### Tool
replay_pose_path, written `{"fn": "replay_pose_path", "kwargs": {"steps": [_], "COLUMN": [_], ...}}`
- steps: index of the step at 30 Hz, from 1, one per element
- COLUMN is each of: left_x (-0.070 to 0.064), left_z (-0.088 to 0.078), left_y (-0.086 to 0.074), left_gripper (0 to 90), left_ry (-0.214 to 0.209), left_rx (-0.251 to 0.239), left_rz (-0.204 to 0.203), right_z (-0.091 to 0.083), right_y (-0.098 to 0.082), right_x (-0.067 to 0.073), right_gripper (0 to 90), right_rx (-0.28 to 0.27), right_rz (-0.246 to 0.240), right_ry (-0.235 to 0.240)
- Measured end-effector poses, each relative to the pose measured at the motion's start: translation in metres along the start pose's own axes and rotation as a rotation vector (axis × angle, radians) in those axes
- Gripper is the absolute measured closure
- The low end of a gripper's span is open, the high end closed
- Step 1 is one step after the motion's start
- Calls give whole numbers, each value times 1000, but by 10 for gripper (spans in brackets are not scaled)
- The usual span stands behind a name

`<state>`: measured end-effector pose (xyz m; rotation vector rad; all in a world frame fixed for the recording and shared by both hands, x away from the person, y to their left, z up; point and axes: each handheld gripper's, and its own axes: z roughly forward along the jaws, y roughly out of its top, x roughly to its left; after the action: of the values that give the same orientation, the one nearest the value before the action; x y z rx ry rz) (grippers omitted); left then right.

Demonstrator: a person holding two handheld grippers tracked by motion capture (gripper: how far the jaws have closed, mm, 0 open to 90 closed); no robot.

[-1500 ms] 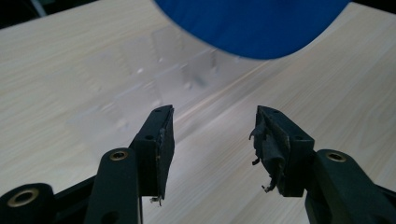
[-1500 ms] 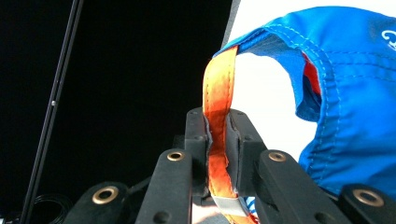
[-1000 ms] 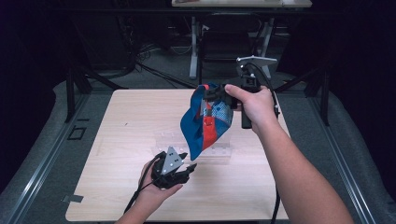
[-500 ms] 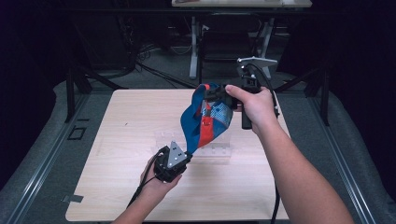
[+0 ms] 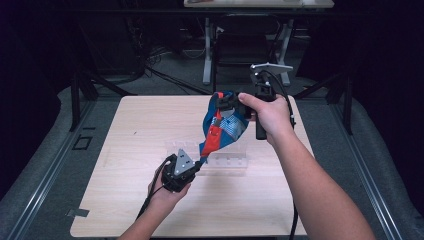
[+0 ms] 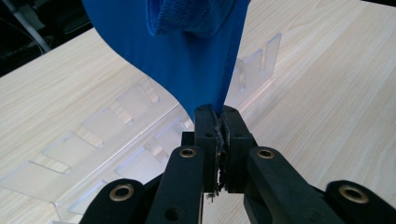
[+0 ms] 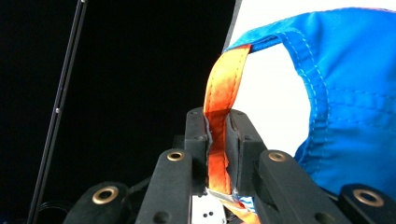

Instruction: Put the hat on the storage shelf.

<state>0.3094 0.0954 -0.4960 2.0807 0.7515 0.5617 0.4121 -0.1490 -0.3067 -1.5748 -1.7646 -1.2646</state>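
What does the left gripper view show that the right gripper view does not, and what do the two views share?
Left gripper view alone: the left gripper, jaws just closed, pinches the bottom edge of the blue fabric bag above the wooden table and a clear acrylic rack.

Right gripper view alone: the right gripper is clamped on the bag's orange strap, with its stitched blue hem beside it, against a dark background.

Both: a pair of black jaws shut on part of the same blue bag.
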Motion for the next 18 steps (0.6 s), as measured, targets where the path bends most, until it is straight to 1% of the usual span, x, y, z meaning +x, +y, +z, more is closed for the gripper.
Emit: {"fn": "replay_pose_path", "kwargs": {"steps": [3,4,6,13,17,18], "left_x": [1,2,1,4,5,5], "left_z": [2,4,5,9,10,10], "left_y": [-2,-3,-4,-9,-10,-11], "left_gripper": [874,874,875,876,879,879], "left_ry": [8,2,4,1,0,0], "left_rx": [14,17,22,30,31,29], "left_rz": [-13,-19,-14,-26,-29,-30], "right_z": [3,4,6,13,16,17], "right_y": [0,0,0,0,-1,-1], "right_x": [-3,-4,-6,-14,-18,-19], "right_gripper": [799,799,799,798,796,796], "right_rx": [2,6,8,12,13,17], "right_rz": [-1,3,3,21,21,19], "right_ry": [-3,-1,-8,-9,-10,-19]}}
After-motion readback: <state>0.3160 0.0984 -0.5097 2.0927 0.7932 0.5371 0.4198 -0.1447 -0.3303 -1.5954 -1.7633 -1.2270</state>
